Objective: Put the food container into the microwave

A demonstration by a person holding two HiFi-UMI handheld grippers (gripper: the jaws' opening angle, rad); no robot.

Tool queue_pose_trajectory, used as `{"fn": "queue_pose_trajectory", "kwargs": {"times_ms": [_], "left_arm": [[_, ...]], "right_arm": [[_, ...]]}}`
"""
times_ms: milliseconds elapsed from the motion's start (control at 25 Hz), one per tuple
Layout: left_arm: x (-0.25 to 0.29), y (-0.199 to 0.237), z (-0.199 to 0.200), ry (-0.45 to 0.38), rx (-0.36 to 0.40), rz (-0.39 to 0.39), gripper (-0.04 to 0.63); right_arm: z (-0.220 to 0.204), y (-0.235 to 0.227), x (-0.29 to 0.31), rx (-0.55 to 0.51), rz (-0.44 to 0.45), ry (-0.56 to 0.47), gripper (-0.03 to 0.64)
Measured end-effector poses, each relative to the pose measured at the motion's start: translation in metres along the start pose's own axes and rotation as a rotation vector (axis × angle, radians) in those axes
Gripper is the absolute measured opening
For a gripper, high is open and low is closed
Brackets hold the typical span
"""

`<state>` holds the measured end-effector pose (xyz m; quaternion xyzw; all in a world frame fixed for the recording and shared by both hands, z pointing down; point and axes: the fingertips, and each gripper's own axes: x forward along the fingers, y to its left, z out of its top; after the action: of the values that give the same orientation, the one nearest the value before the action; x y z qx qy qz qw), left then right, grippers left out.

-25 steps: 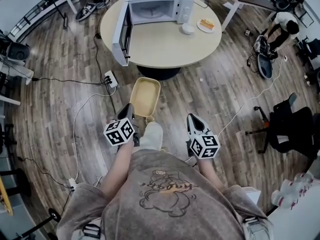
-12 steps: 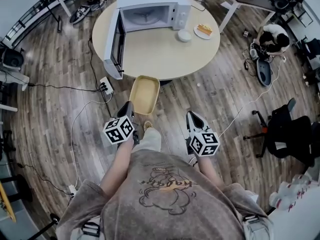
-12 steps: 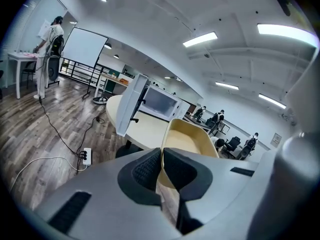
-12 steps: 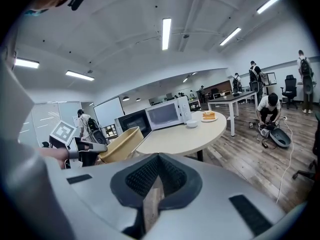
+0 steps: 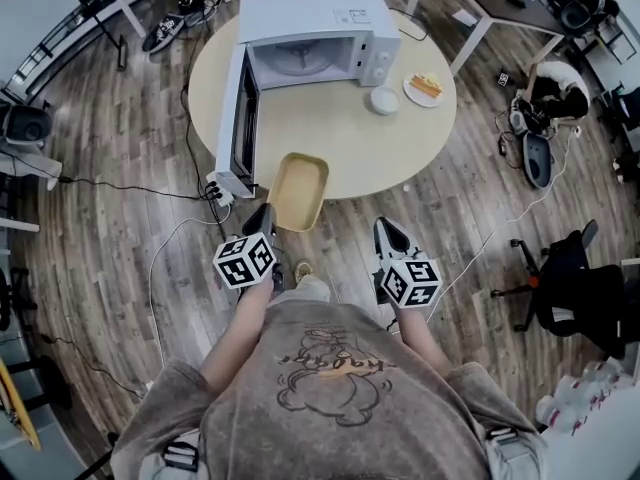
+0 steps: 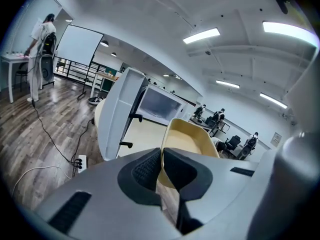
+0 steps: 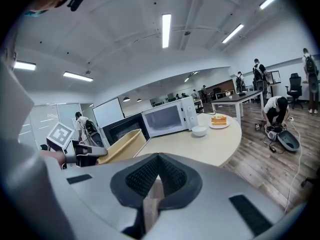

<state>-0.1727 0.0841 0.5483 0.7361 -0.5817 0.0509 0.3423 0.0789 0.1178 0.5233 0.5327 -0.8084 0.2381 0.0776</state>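
Note:
An empty tan food container (image 5: pixel 297 190) hangs over the near edge of the round table (image 5: pixel 340 128), with my left gripper (image 5: pixel 265 218) shut on its near rim. In the left gripper view the container (image 6: pixel 187 141) stands just past the pinched jaws (image 6: pixel 161 169). The white microwave (image 5: pixel 310 33) sits at the table's far side, its door (image 5: pixel 238 118) swung wide open to the left and its cavity (image 5: pixel 298 60) showing. My right gripper (image 5: pixel 388 236) stays beside the left one, shut and holding nothing; its view shows the container (image 7: pixel 122 145) and the microwave (image 7: pixel 167 117).
A white bowl (image 5: pixel 383 100) and a plate with cake (image 5: pixel 426 86) lie on the table right of the microwave. Cables and a power strip (image 5: pixel 216 183) run over the wood floor at the left. A person crouches at the far right (image 5: pixel 555 93). An office chair (image 5: pixel 580 278) stands right.
The table and the microwave have come nearer. The container, still held by the left gripper, has moved from over the floor to over the table's near edge.

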Motion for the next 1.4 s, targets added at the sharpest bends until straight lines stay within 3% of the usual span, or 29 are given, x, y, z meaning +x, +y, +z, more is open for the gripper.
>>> {"fn": "queue_pose_trajectory", "kwargs": {"times_ms": [400,720,1000,1400], "left_arm": [[0.054,-0.013,0.027,0.023,0.026,-0.058,0.043],[0.076,-0.018,0.035,0.034,0.009,-0.052,0.043],[0.096,-0.018,0.051,-0.006,-0.006,-0.002,0.043],[0.143,-0.025,0.073,-0.079,-0.105,0.104,0.043]], "right_arm": [[0.030,-0.019,0.040,0.012,-0.050,-0.014,0.002],[0.040,-0.037,0.058,0.028,-0.048,-0.010,0.002],[0.060,-0.049,0.097,0.009,0.036,0.006,0.002],[0.109,-0.088,0.162,-0.061,0.175,0.037,0.002]]}}
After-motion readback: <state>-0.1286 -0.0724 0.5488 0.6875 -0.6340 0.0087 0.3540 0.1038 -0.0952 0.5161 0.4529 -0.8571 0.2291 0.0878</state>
